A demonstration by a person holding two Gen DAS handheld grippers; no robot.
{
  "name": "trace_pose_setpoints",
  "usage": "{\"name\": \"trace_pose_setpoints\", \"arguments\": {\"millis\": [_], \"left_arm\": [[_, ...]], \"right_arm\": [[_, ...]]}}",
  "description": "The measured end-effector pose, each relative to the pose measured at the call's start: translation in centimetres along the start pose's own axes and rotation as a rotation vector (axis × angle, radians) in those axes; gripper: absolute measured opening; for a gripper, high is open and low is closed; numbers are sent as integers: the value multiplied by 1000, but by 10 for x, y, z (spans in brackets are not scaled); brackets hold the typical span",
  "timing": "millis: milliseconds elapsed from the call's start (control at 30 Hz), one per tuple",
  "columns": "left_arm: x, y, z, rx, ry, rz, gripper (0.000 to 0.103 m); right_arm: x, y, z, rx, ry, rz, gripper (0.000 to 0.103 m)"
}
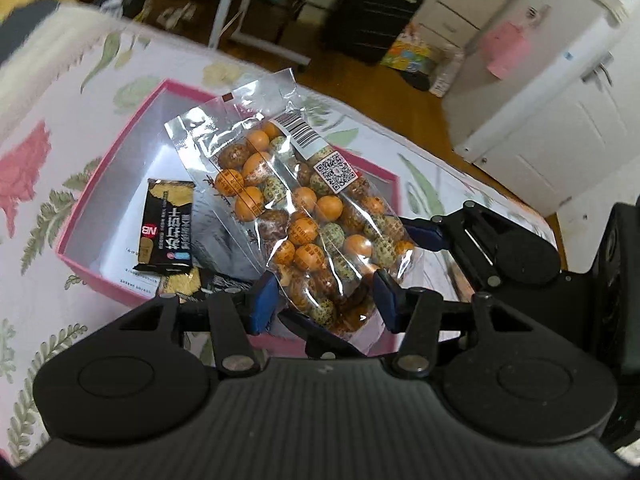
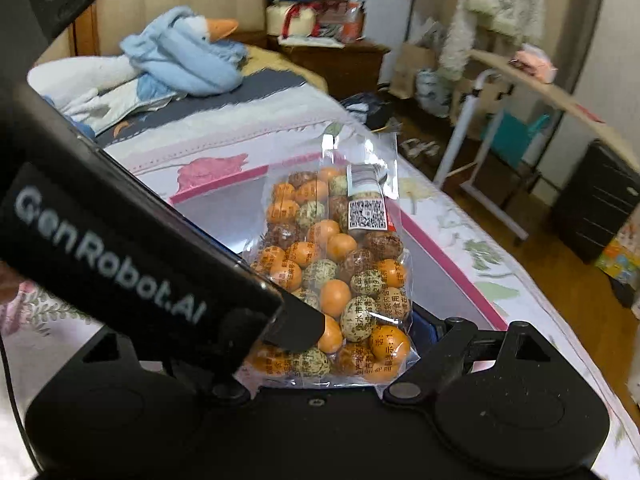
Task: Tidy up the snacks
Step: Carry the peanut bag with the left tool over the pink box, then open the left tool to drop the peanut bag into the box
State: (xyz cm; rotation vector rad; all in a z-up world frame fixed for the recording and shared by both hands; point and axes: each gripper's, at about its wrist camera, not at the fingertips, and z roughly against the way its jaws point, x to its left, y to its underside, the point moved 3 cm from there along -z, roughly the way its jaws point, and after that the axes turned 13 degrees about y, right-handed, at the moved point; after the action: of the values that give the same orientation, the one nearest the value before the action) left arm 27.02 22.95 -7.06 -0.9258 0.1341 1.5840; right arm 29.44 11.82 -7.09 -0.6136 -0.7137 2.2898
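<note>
A clear bag of orange, green and brown egg-shaped snacks hangs tilted over a pink box on the flowered bedspread. My left gripper is shut on the bag's bottom end. My right gripper comes in from the right and grips the same end; in the right wrist view it holds the bag, with the left gripper's body crossing in front. A black snack packet lies inside the box, with more dark packets near the front wall.
The box sits on a bed with a floral cover. A plush goose lies at the bed's head. A white rack, a black suitcase and white cabinets stand on the wooden floor beyond.
</note>
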Motion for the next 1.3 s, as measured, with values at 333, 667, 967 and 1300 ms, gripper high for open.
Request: {"name": "trace_pose_setpoints", "arguments": {"millis": [333,667,967,1300], "left_arm": [[63,-23,-40,9,-26,152,51],[70,-17,-54,-43,-191,51,52],[26,-4,-17,-54,-122,-55,53],[-64,34,28,8,-109,-291,53]], "right_arm": [[8,-17,-62,14,-81,161,90],[6,-10,-63,76,28,124,92],[-29,14,49,48,44,-45,91],[-96,80,141,190,96,-336,90]]}}
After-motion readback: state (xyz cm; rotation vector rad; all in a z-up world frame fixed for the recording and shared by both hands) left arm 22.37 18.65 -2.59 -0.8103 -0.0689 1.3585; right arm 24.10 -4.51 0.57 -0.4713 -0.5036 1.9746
